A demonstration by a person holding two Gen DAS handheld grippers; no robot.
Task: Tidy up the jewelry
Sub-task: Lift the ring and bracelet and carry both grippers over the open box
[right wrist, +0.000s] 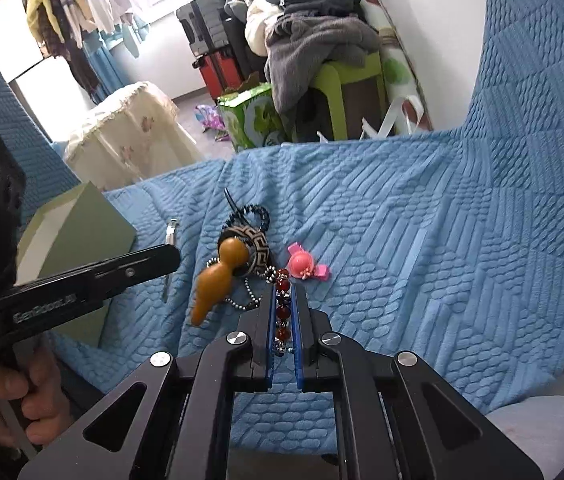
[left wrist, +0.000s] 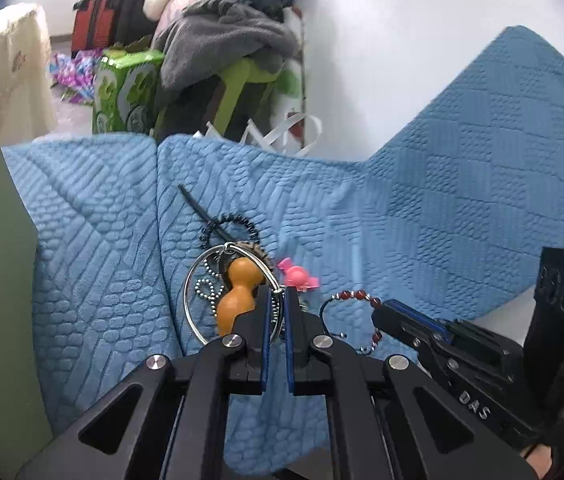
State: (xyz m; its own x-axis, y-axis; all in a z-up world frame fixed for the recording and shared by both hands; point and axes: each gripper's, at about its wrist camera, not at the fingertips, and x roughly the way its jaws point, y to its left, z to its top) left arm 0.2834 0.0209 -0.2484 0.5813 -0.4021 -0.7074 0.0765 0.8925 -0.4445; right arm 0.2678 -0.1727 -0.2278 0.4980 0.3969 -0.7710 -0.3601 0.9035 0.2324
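Observation:
In the left wrist view my left gripper (left wrist: 278, 297) is shut on the rim of a large silver hoop (left wrist: 190, 304). An orange gourd charm (left wrist: 238, 292) and a ball chain (left wrist: 206, 292) show through the hoop. My right gripper (right wrist: 284, 294) is shut on a red bead bracelet (right wrist: 283, 312), which runs between its blue pads. From the left wrist that bracelet (left wrist: 356, 295) arcs out of the right gripper (left wrist: 382, 312). A pink charm (right wrist: 303, 266), a black patterned bangle (right wrist: 254, 246), a black beaded bracelet (right wrist: 252, 211) and a thin black hair stick (left wrist: 198, 210) lie on the blue quilted cover (right wrist: 402, 240).
A pale green box (right wrist: 82, 236) stands at the left edge of the cover, close to the left gripper (right wrist: 162, 258). A hand (right wrist: 10, 396) holds that gripper's handle. Beyond the cover are a green stool (right wrist: 346, 92) piled with clothes, a green carton (right wrist: 250, 120) and red suitcases (right wrist: 218, 70).

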